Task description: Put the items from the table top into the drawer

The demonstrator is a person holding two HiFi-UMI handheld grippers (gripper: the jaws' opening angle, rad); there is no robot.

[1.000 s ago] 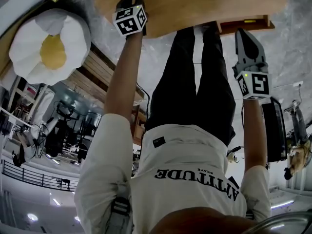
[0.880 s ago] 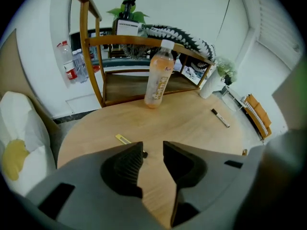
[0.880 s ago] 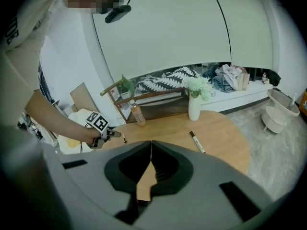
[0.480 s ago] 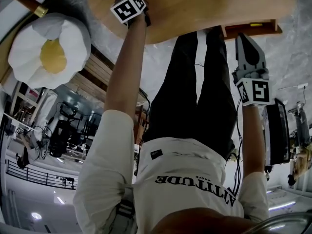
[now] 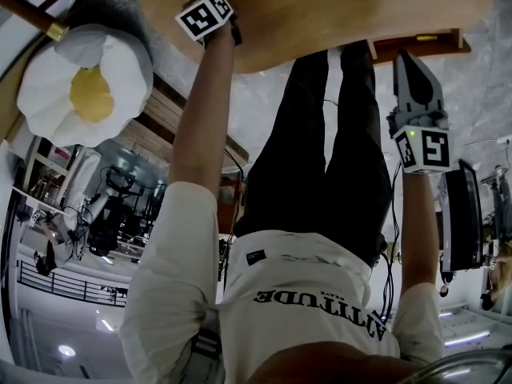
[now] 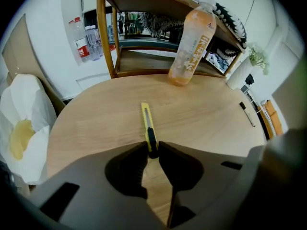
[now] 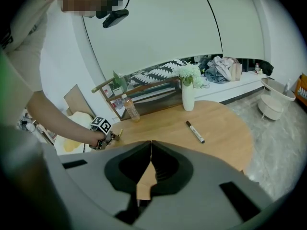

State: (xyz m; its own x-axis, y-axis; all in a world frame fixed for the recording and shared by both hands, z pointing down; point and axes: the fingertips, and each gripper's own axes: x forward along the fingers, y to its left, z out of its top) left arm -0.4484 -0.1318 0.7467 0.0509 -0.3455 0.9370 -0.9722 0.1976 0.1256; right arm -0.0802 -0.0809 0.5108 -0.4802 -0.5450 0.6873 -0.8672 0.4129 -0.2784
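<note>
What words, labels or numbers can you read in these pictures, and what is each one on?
"ATTITUDE": on the person's white shirt, upside down in the head view.
Smaller word beside it: too small to read.
Label on the orange bottle on the table: blurred, unreadable.
Red labels on the clear bottles left of the shelf: too small to read.

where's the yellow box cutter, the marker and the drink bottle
yellow box cutter [image 6: 148, 126]: left gripper view, mid yellow handle
marker [image 7: 195, 132]: right gripper view, middle of barrel
drink bottle [image 6: 193, 44]: left gripper view, its label
</note>
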